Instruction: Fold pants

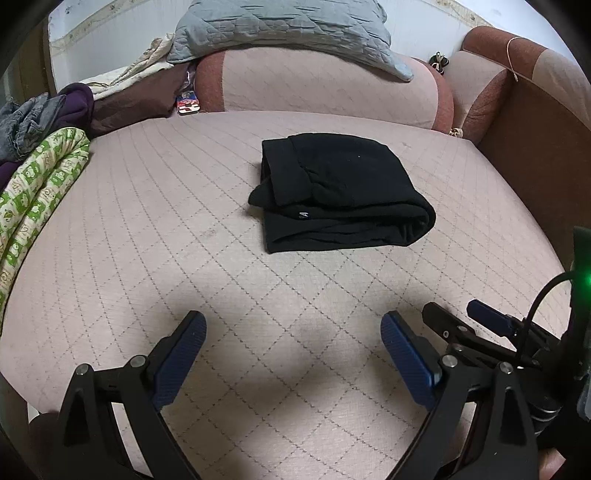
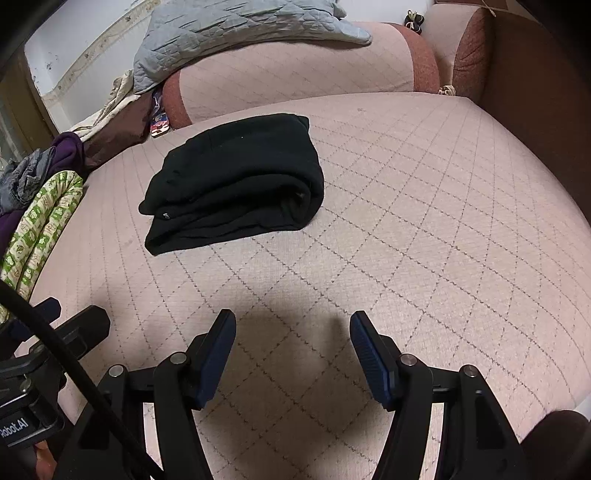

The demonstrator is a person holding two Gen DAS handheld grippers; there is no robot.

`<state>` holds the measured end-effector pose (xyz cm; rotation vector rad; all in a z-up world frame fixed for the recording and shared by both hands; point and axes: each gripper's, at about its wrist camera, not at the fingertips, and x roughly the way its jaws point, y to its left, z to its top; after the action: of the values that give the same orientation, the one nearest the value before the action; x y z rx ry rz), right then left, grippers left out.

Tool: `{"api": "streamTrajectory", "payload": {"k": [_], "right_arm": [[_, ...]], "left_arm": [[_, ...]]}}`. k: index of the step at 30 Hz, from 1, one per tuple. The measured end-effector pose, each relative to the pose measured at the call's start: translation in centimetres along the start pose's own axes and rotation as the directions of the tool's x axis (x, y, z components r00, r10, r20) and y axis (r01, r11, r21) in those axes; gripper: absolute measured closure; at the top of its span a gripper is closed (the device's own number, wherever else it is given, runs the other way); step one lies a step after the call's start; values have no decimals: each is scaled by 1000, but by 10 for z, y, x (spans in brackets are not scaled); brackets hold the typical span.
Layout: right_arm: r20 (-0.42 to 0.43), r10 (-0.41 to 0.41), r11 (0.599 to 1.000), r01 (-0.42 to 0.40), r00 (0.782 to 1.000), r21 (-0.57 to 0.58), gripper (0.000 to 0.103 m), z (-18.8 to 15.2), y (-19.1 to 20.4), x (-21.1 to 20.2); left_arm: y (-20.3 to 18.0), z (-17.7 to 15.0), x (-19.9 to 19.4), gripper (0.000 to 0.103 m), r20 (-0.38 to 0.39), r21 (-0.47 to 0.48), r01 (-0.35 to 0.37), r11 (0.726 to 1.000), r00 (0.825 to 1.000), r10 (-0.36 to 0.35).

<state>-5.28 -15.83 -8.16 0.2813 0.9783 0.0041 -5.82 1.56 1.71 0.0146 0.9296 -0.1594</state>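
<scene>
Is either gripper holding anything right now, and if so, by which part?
Nothing is held. The left gripper and right gripper are both open over the bed; the folded pants lie apart from both.

We cannot read the small tag (image 1: 303,214) on the folded black pants (image 1: 340,192); the green patterned cloth (image 1: 33,206) and grey quilt (image 1: 280,29) run past the edges

Both wrist views look down, sharing pants (image 1: 340,192)

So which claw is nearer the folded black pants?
Left, narrowly. The left claw sits short of the pants, which lie almost straight ahead; the right claw is equally short, with them off to its left.
</scene>
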Motion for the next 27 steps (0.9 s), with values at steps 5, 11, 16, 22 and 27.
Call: {"api": "streamTrajectory", "payload": {"k": [5,11,16,22,27], "right_arm": [[1,2,1000,-2,1000,-8,34,0,2,-1],[3,4,1000,-4,1000,-27,34,0,10,-3],[3,6,999,-6,1000,-34,34,1,14,-3],[3,4,999,-4,1000,-36,34,1,16,-4],[2,6,999,-6,1000,-39,34,2,18,-4]], "left_arm": [[-1,0,0,8,1,3,9,1000,1000,-9],[1,1,-2,8,5,-2,11,1000,1000,-11],[2,2,-3,8,8,-2,12,1000,1000,-12],[4,4,-6,8,16,-4,8,1000,1000,-8],[4,5,-9,8,26,-3,5,1000,1000,-5]]}}
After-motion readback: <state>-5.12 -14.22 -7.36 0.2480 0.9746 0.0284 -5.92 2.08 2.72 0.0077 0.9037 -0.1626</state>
